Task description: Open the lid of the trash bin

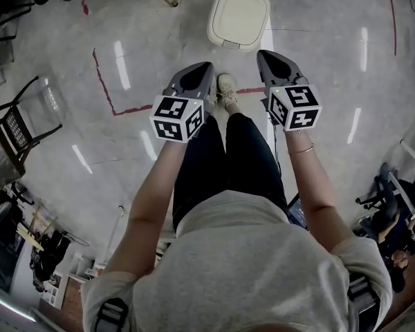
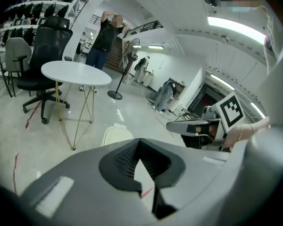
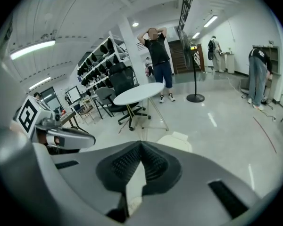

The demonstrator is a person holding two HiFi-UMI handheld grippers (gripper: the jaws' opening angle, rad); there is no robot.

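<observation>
The cream trash bin [image 1: 238, 17] stands on the floor ahead of the person's feet, its lid down. It shows low and partly hidden behind the jaws in the left gripper view [image 2: 117, 135] and in the right gripper view [image 3: 175, 141]. My left gripper [image 1: 202, 69] is held in the air short of the bin and to its left, jaws shut on nothing [image 2: 139, 141]. My right gripper [image 1: 265, 55] hangs at a similar height, nearer the bin's right side, also shut and empty [image 3: 141, 144]. Neither touches the bin.
A round white table [image 2: 75, 73] on thin legs stands beyond the bin, with a black office chair [image 2: 45, 55] beside it and a fan stand [image 3: 195, 97] further back. Red tape lines [image 1: 104, 81] mark the floor. A black chair [image 1: 14, 126] sits at the left. People stand in the background.
</observation>
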